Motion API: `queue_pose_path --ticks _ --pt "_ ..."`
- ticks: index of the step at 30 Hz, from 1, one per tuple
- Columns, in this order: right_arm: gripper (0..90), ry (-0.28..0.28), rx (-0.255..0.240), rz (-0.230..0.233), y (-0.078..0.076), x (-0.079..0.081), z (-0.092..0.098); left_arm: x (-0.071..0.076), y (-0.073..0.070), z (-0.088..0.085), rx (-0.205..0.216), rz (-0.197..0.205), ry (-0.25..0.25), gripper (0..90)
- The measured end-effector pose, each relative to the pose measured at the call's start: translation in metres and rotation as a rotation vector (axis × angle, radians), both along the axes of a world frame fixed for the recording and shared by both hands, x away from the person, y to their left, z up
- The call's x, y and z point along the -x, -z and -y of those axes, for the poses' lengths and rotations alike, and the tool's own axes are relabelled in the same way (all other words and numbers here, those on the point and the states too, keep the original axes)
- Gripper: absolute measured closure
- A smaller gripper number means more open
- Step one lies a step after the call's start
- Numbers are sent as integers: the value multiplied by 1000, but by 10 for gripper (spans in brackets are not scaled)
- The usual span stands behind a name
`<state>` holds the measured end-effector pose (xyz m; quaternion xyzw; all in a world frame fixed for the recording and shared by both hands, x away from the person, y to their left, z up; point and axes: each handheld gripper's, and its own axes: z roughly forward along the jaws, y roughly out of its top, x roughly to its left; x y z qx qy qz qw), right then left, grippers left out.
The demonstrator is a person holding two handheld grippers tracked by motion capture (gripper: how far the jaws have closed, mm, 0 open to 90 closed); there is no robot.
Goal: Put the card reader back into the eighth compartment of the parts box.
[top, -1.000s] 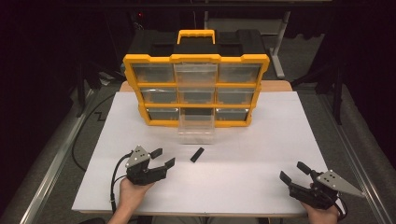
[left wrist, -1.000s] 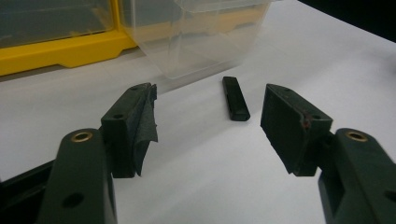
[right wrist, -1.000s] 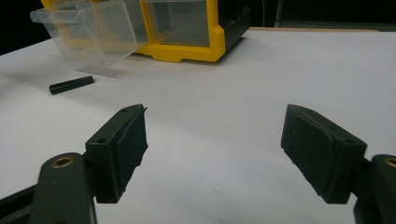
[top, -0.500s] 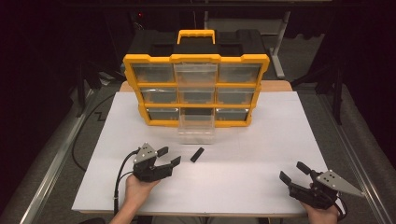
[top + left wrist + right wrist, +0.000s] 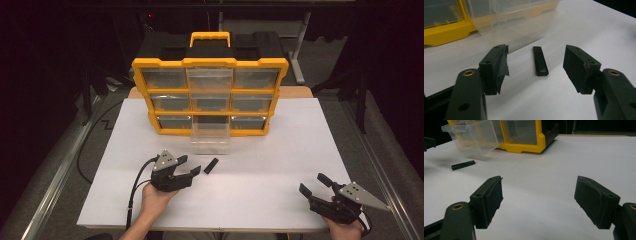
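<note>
Lying just beside clear drawer (image 5: 210,137), black bar (image 5: 212,165) w/ nothing blocking.

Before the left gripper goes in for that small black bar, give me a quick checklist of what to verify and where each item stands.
1. Left gripper jaws open wide enough for the bar: ok, nothing is between them.
2. Black bar lined up between the jaws: ok, it lies centred ahead in the left gripper view.
3. Bar free of other things: ok, it lies flat on the white table, apart from the clear drawer.
4. Clear drawer pulled out from the yellow organizer: ok, it juts out from the bottom row.
5. Right gripper out of the way: ok, open at the table's near right corner.
6. Drawer empty: cannot tell.
</note>
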<state>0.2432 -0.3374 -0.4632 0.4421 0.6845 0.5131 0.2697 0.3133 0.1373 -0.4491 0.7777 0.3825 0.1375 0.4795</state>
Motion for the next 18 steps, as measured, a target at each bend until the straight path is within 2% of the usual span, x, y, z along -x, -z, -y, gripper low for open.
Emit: queue_pose_path --ticks 3,13,16,18 --pt "227 -4 -3 2 0 0 0 -2 -1 6 -18 -9 5 357" --pt "228 -6 -4 3 0 0 0 -8 -5 21 -37 -31 25 356" --pt "228 -6 -2 0 0 0 0 -11 -7 27 -83 -42 29 355" --pt "227 -6 -2 1 0 0 0 -12 -9 29 -94 -48 29 355"
